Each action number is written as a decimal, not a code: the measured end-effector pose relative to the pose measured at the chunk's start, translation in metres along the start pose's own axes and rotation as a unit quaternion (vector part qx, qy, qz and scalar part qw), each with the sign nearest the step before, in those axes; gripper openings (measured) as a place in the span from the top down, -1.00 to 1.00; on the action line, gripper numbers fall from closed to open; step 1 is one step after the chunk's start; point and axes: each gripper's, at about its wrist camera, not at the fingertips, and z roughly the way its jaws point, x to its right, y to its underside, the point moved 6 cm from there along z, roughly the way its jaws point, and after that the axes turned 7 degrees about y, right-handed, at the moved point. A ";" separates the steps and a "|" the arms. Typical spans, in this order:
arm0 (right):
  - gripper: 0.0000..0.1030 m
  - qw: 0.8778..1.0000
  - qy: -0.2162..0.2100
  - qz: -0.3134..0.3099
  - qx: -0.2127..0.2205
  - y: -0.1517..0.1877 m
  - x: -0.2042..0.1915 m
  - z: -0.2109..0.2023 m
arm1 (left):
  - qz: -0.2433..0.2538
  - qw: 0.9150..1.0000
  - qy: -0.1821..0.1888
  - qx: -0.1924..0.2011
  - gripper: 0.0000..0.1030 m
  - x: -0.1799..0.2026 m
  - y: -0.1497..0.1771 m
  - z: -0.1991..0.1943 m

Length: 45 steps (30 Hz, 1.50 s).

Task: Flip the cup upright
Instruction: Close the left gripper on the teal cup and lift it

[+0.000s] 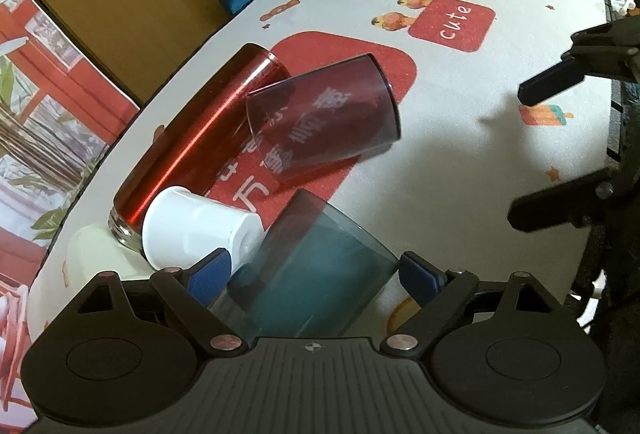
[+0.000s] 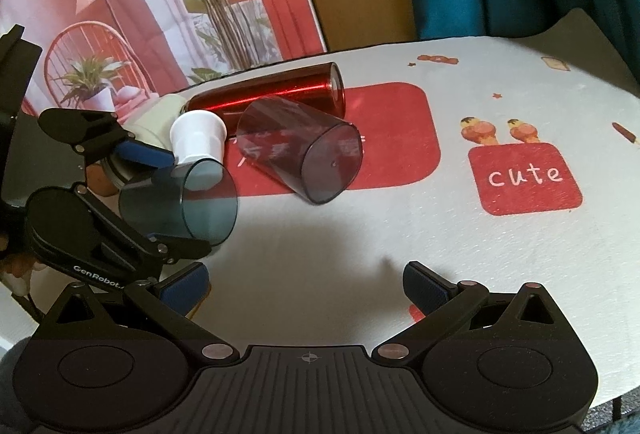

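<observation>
Five vessels lie on their sides in a loose cluster on your white patterned tablecloth [image 2: 500,254], and none stands upright yet: one smoky blue-grey translucent plastic cup [image 1: 316,270], one dark purple translucent plastic cup [image 2: 304,150], one tall red metallic tumbler [image 2: 268,94], one small white flared plastic cup [image 2: 198,138], and one cream-coloured cup [image 2: 160,116] half hidden behind the others. Your left gripper [image 1: 316,274] has the blue-grey cup between its blue pads, one on each side of the wall near its closed base; in the right wrist view the cup appears tipped with its open mouth toward the middle of the table and perhaps raised a little, though you cannot tell whether the rim is clear of the cloth. That grip low on the body makes sense for this task: a turn of your wrist would swing the mouth upward and let the base come down flat. The pads look pressed against the wall, so I judge this gripper closed on the cup. Your right gripper [image 2: 306,286] holds nothing, its fingers spread wide above bare cloth, well apart from the cluster, probably waiting so it stays out of the way. The white cup lies just beside the held cup, so watch that you do not knock it.
</observation>
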 end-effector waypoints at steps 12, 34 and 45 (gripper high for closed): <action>-1.00 1.000 -0.005 0.001 0.001 0.000 0.000 0.000 | -0.087 0.995 0.030 -0.040 -0.79 -0.007 0.030 -0.016; -1.00 1.000 -0.015 -0.007 0.018 0.000 -0.008 -0.014 | -0.454 0.883 -0.112 -0.039 -0.79 -0.101 0.144 -0.056; -1.00 1.000 -0.013 -0.003 0.027 -0.001 -0.007 -0.022 | -0.523 0.849 -0.071 -0.014 -0.79 -0.104 0.166 -0.063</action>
